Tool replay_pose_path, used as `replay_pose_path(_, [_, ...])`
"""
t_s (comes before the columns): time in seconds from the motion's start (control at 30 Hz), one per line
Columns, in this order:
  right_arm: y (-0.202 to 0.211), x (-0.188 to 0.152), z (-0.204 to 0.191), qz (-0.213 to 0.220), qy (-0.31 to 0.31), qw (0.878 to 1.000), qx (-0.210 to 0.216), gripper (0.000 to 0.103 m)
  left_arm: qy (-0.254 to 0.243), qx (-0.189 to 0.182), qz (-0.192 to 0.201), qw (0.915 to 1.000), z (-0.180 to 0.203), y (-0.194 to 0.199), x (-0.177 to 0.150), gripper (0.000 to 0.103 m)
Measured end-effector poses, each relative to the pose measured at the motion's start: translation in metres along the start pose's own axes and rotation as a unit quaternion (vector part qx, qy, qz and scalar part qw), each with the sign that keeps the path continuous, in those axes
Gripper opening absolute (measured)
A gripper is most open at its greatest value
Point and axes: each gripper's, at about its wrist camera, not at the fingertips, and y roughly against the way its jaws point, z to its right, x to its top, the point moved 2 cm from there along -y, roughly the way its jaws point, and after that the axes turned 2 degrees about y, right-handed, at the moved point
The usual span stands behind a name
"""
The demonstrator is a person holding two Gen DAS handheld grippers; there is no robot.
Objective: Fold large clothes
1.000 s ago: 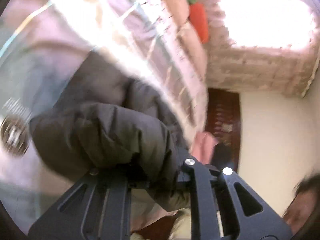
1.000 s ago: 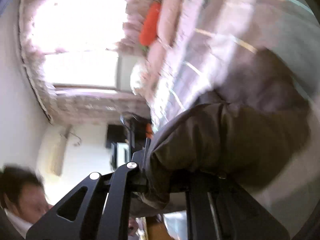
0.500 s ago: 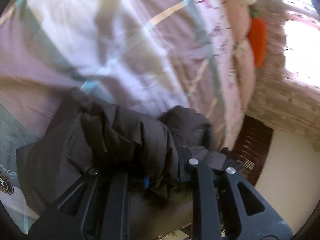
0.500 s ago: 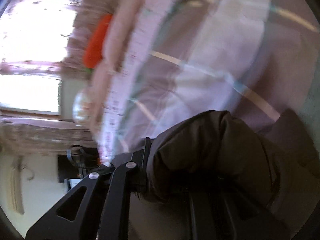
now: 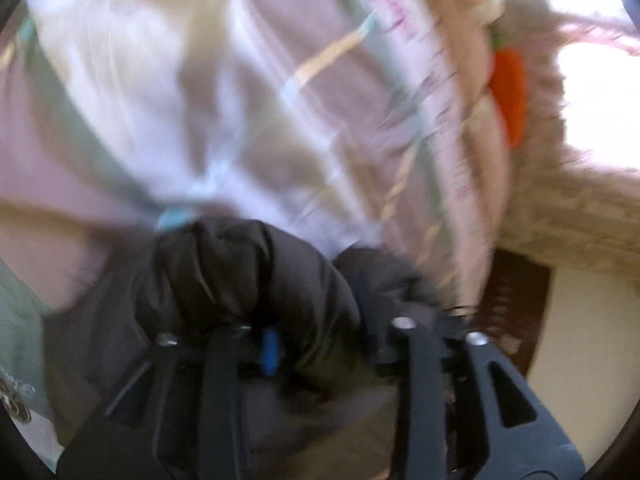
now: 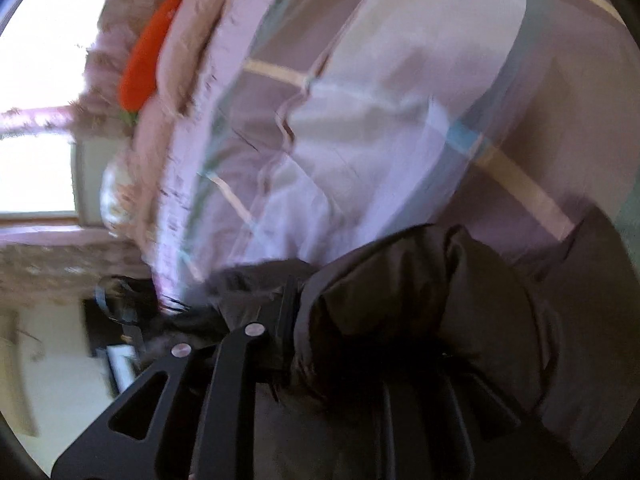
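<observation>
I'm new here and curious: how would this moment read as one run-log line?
step: lowering fold | left gripper: opening, dark puffer jacket between fingers | right gripper: opening, jacket bunched there | surface: plaid bedspread

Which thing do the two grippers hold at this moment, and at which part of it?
Both have a puffy fold of the dark padded jacket between their jaws: left gripper, right gripper. Both jaws are opening. Which part of the garment cannot be told.

No writing can be read. The bedcover (image 5: 404, 20) carries dark pink script along its border, too blurred to make out, and a round dark emblem (image 5: 14, 408) equally illegible.
</observation>
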Motion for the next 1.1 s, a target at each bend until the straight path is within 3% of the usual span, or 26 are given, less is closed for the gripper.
replay_pose_path(0.07, [0.012,0.006,-0.008,-0.003,0.006,1.000,0.012,0.031,-0.009,-0.008,0.035,0.9993,0.009,0.028,0.007,0.094])
replay_pose_path(0.1, [0.020,0.011,-0.011,0.000,0.006,1.000,0.027,0.038,-0.023,0.007,0.072,0.9971,0.015,0.048,0.011,0.099])
replay_pose_path(0.17, [0.036,0.018,-0.014,0.016,-0.003,0.999,0.051,0.069,-0.054,0.016,0.114,0.9918,0.026,0.075,0.019,0.100])
replay_pose_path(0.2, [0.045,0.022,-0.014,0.029,-0.009,0.998,0.055,0.077,-0.064,0.026,0.120,0.9904,0.030,0.085,0.022,0.100])
replay_pose_path(0.23, [0.056,0.026,-0.015,0.049,-0.010,0.998,0.050,0.093,-0.073,0.037,0.122,0.9891,0.035,0.092,0.021,0.100])
replay_pose_path(0.3, [0.083,0.030,-0.025,0.100,0.022,0.995,0.007,0.097,-0.113,0.062,0.121,0.9842,0.050,0.097,0.008,0.099])
replay_pose_path(0.37, [0.104,0.016,-0.054,0.131,0.093,0.986,-0.035,0.097,-0.186,0.108,0.116,0.9698,0.077,0.088,-0.023,0.098])
replay_pose_path(0.43, [0.104,-0.010,-0.091,0.127,0.183,0.971,-0.084,0.093,-0.269,0.149,0.107,0.9456,0.108,0.069,-0.061,0.098])
replay_pose_path(0.47, [0.095,-0.035,-0.120,0.115,0.257,0.952,-0.122,0.086,-0.317,0.170,0.104,0.9273,0.125,0.055,-0.083,0.098])
replay_pose_path(0.57, [0.054,-0.096,-0.171,0.071,0.387,0.904,-0.167,0.066,-0.439,0.216,0.076,0.8688,0.165,0.003,-0.151,0.096])
replay_pose_path(0.63, [0.024,-0.124,-0.184,0.042,0.417,0.892,-0.172,0.062,-0.480,0.243,0.063,0.8407,0.179,-0.034,-0.183,0.096])
replay_pose_path(0.67, [0.011,-0.133,-0.185,0.032,0.421,0.890,-0.175,0.062,-0.486,0.254,0.057,0.8343,0.181,-0.048,-0.188,0.096])
replay_pose_path(0.77, [-0.036,-0.150,-0.176,0.003,0.409,0.890,-0.202,0.062,-0.475,0.299,0.025,0.8274,0.170,-0.099,-0.189,0.095])
replay_pose_path(0.83, [-0.062,-0.157,-0.166,-0.001,0.407,0.881,-0.241,0.062,-0.459,0.334,0.012,0.8234,0.154,-0.121,-0.180,0.099])
replay_pose_path(0.93, [-0.084,-0.157,-0.150,-0.013,0.403,0.878,-0.258,0.063,-0.434,0.341,-0.012,0.8338,0.131,-0.135,-0.164,0.101])
replay_pose_path(0.97, [-0.091,-0.160,-0.149,-0.014,0.416,0.869,-0.269,0.063,-0.433,0.350,-0.017,0.8304,0.125,-0.141,-0.162,0.101])
replay_pose_path(1.0, [-0.095,-0.161,-0.149,-0.013,0.424,0.861,-0.279,0.063,-0.443,0.363,-0.014,0.8195,0.123,-0.146,-0.165,0.101])
replay_pose_path(1.03, [-0.100,-0.162,-0.146,-0.015,0.431,0.855,-0.287,0.063,-0.445,0.372,-0.010,0.8146,0.120,-0.149,-0.166,0.101])
replay_pose_path(1.1, [-0.105,-0.158,-0.139,-0.022,0.426,0.858,-0.286,0.063,-0.432,0.372,-0.018,0.8215,0.112,-0.154,-0.164,0.101])
